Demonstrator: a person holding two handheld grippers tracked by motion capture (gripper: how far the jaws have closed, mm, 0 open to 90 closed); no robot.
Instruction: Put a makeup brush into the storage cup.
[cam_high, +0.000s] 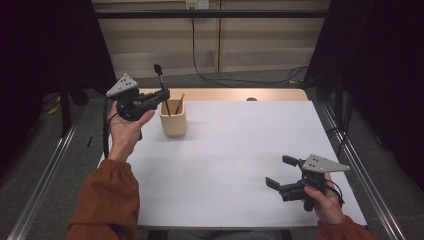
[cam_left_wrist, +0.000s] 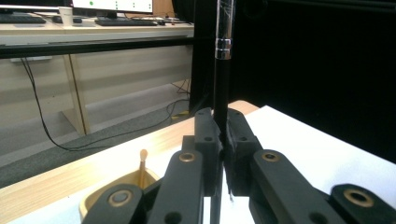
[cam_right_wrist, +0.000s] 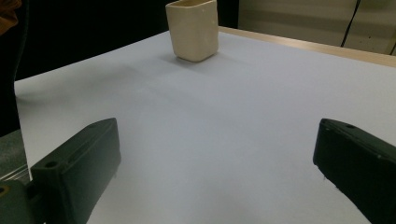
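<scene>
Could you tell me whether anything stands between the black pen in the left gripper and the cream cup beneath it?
Nothing visible does: the black pen hangs upright over the cream cup, whose mouth already holds a wooden stick.

Materials and finish, as I see them.
Pen (cam_left_wrist: 223, 70): glossy black, metal band. Cup (cam_right_wrist: 193, 29): matt cream, smooth. Table (cam_high: 240, 165): matt white sheet, wood edge. Left gripper (cam_left_wrist: 223, 140) jaws: matt black plastic, brass-looking pins.

We see the right gripper (cam_right_wrist: 215, 172) with its two black jaws standing wide apart and nothing between them. Beyond them lies the white table (cam_right_wrist: 224, 121). A cream cup (cam_right_wrist: 193, 30) stands upright near its far edge, well apart from the jaws.
</scene>
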